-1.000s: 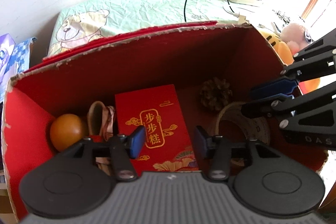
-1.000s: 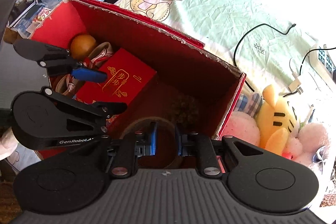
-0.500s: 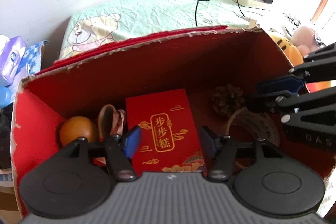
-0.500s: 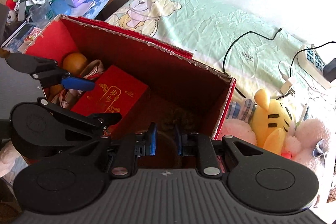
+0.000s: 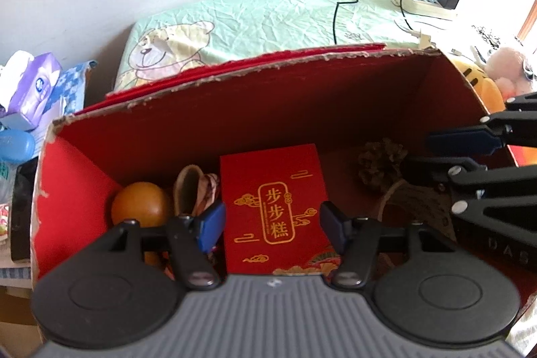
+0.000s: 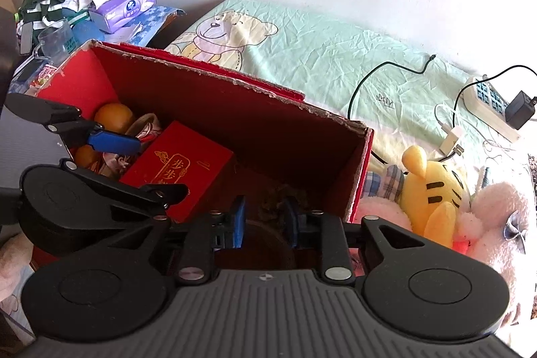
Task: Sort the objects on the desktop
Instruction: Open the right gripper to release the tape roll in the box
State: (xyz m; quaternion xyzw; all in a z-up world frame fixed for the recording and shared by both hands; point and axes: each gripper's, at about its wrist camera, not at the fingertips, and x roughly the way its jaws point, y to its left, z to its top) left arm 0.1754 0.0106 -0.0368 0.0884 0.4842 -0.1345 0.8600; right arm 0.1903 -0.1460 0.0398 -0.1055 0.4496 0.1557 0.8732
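2 grippers were held over the open red box, and neither was seen to grip anything. The left gripper was spread wide above the red packet, which lay flat on the box floor near the middle. The right gripper was narrowed to a small gap, empty, above the pine cone and the tape roll at the box's right end. An orange sat in the left corner, with a rolled strap beside it. Risks were judged as follows: the 2 tools, set close together, could be knocked against each other; the torn box rim could be caught on withdrawal; the flat packet could be slid rather than lifted.
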